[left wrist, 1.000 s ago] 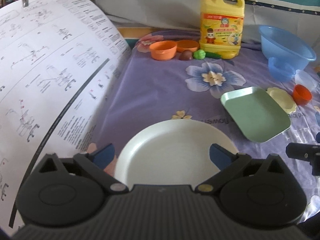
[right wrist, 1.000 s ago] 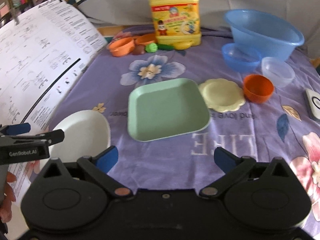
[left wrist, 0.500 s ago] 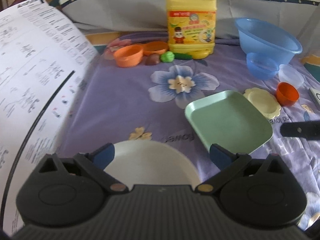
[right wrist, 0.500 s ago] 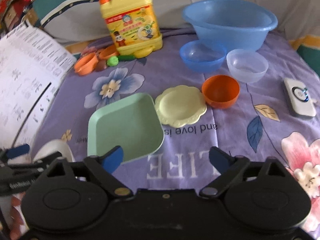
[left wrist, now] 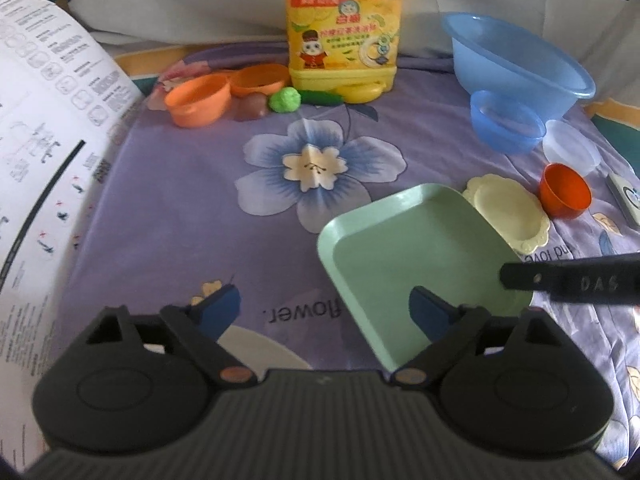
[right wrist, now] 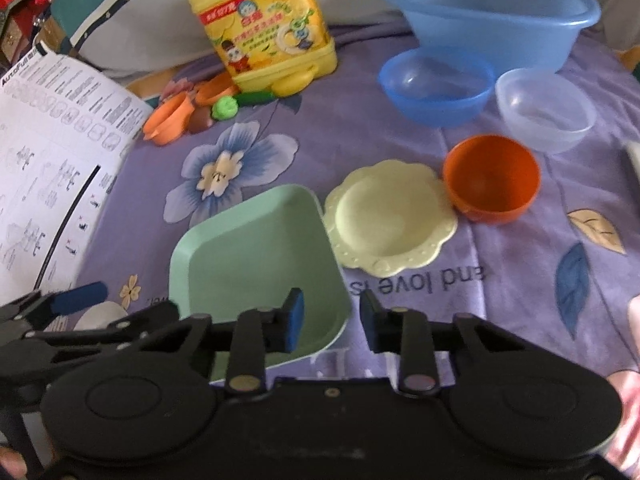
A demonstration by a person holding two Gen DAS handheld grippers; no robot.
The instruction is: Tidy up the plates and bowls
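Right gripper (right wrist: 330, 322) sits low at the near corner of the green square plate (right wrist: 256, 248), fingers drawn partway in w/ a gap left between them, straddling the plate's rim at about 6 o'clock in the right view; can't tell if the pads touch it yet, prob lining up a rim pinch, since a flat plate offers no other grip. Left gripper (left wrist: 324, 312) is spread wide, holding nothing, hovering over the cloth (left wrist: 180, 208) w/ the white round plate (left wrist: 256, 350) just under it at 6 o'clock, mostly hidden by the tool body. Pale yellow scalloped plate (right wrist: 390, 224) lies touching the green one at its 2 o'clock, orange bowl (right wrist: 492, 180) just beside that. Small blue bowl (right wrist: 436, 86), clear bowl (right wrist: 546, 110) and big blue basin (right wrist: 488, 12) cluster at 1 o'clock, likely the bowl group. Yellow detergent jug (right wrist: 264, 24) stands at 12 o'clock, printed sheet (right wrist: 52, 152) at 9. Plates are spread flat, not stacked, so the sorting looks barely begun.
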